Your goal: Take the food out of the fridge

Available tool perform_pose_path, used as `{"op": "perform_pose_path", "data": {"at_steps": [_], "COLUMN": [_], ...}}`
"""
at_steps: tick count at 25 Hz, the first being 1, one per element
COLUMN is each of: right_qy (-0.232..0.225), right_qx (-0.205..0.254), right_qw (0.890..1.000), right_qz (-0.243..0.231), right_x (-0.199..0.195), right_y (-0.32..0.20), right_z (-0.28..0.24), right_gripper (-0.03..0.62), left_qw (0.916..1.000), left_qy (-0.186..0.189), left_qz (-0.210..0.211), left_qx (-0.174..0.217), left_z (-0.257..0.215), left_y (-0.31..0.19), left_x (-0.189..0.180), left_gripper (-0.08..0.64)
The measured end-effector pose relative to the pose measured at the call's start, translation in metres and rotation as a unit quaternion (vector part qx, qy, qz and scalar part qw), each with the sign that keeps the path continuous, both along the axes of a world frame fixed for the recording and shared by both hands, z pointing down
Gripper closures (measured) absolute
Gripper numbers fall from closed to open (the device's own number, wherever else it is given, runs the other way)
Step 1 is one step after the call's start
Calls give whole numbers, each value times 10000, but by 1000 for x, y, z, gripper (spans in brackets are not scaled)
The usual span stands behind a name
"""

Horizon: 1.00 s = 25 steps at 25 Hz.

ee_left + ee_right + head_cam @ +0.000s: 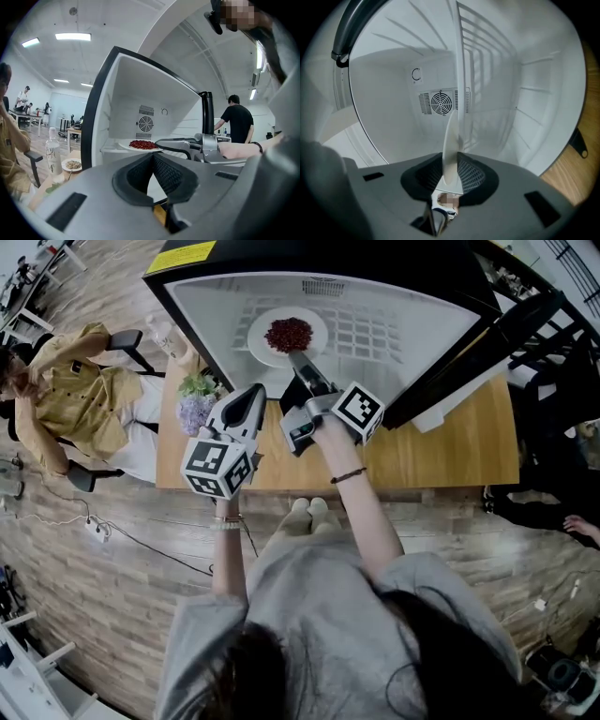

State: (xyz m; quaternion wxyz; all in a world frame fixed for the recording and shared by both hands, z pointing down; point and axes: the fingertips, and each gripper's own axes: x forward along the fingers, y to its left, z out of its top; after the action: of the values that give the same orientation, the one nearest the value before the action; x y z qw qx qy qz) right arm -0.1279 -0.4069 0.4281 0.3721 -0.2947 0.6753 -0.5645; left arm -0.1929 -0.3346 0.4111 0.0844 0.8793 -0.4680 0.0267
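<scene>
Pinching the near rim of the white plate [265, 326], the right gripper [298, 358] reaches into the open mini fridge [422, 324]. The plate, with its heap of dark red food [289, 334], sits on the fridge's wire shelf [375, 329], near the middle of the fridge.

To pull it out well, I judge the plate should stay level and come straight out through the fridge's opening, slowly. A grip on one edge lets the loaded far side sag and the heap slide. The left gripper [251, 395] hangs just outside the fridge, jaws closed on nothing; it could open and steady the plate's other side.

Only the right gripper view shows the rim edge-on between the pads, but it hides the food. The head view shows the heap from above, and the left gripper view shows the plate lying flat, side-on.
</scene>
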Motion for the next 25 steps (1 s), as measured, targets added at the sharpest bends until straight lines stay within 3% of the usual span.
{"op": "perform_pose_path", "data": {"at_steps": [9, 25], "right_qy": [-302, -430], "right_qx": [-108, 257], "right_qw": [9995, 9981], "right_qz": [-49, -365], "right_x": [3, 16], "right_y": [1, 19], "right_z": [0, -23], "right_gripper": [511, 511], "left_qw": [10000, 9991], "left_qy": [38, -8], "left_qz": [22, 331], "left_qx": [48, 281], "left_z": [-3, -19], "left_y": [-2, 7], "left_x": [1, 18], "left_gripper": [552, 552]}}
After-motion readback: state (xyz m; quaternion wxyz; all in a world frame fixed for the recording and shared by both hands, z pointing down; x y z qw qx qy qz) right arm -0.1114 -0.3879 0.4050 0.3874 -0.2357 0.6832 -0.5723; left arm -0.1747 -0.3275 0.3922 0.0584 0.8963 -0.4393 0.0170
